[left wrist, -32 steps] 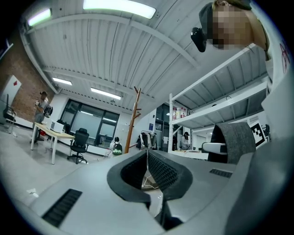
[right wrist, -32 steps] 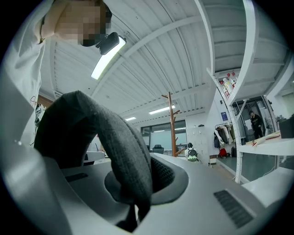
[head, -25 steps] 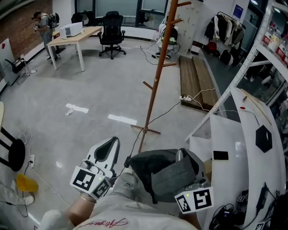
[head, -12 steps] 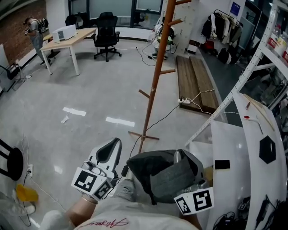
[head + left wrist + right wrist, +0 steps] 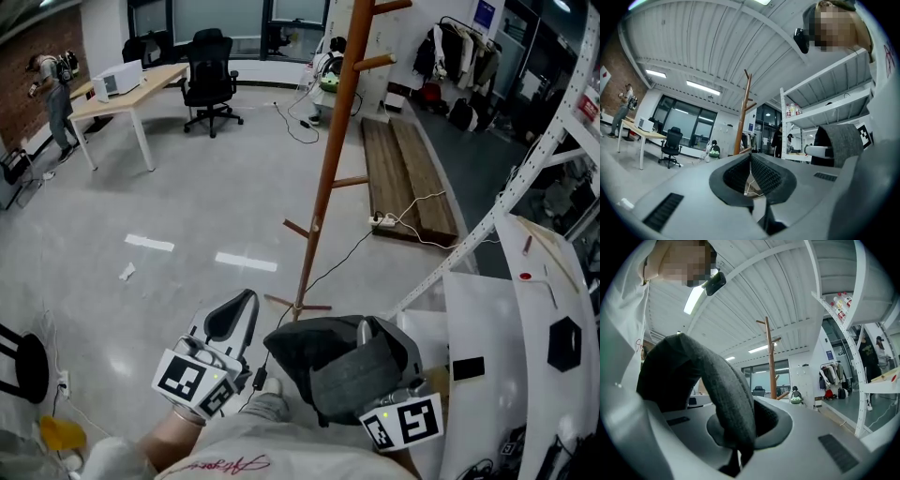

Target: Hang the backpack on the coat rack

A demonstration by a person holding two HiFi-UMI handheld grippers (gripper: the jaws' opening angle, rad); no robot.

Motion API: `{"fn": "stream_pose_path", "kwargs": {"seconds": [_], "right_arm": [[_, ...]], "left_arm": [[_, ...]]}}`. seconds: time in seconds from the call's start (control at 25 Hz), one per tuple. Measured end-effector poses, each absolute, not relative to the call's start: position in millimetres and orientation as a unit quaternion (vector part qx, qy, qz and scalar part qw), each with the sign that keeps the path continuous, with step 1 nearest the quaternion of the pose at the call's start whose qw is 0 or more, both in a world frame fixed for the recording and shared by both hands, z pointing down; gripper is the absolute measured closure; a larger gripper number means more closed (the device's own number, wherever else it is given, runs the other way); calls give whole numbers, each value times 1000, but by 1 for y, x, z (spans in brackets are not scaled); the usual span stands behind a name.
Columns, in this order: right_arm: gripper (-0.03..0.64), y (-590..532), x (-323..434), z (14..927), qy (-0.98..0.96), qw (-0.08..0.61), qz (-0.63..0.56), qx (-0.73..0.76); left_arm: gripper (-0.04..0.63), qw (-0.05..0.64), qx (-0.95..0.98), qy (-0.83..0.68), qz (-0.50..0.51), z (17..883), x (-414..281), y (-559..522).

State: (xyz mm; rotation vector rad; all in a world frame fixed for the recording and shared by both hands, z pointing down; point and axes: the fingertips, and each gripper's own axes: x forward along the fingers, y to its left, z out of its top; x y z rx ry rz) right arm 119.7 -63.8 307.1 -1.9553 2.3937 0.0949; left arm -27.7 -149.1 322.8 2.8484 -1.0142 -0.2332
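Note:
The dark grey backpack [image 5: 319, 352] hangs in front of me, low in the head view. My right gripper [image 5: 367, 330] is shut on its grey strap [image 5: 722, 390], which loops up and over the jaws in the right gripper view. To its left, my left gripper [image 5: 230, 323] is shut with nothing between its pads [image 5: 761, 176] and stands apart from the bag. The wooden coat rack [image 5: 323, 178] rises from the floor just ahead, its pegs angled upward. Its pole also shows as the coat rack [image 5: 744, 112] and the coat rack [image 5: 771, 359] in the gripper views.
A white shelf unit [image 5: 525, 309] stands close on the right. A cable [image 5: 361, 246] runs over the floor past the rack's foot [image 5: 298, 305], with wooden planks [image 5: 408, 169] behind. A desk [image 5: 122, 89], an office chair [image 5: 208, 70] and a person [image 5: 52, 89] are far left.
Both grippers and the backpack have come closer to the coat rack, whose foot now lies just beyond the bag. The grip on the strap is unchanged.

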Motion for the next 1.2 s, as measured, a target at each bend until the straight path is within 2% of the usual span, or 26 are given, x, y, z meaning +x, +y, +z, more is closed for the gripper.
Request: {"fn": "stream_pose_path", "kwargs": {"seconds": [0.52,1.2], "right_arm": [[600,-156,143,318,746,16,20,-665],[600,-236,172,334,736,5,-10,-677]], "left_arm": [[575,61,950,-298,-71,325,5,-240],[574,76,938,-333,-66,334,12,-273]]}}
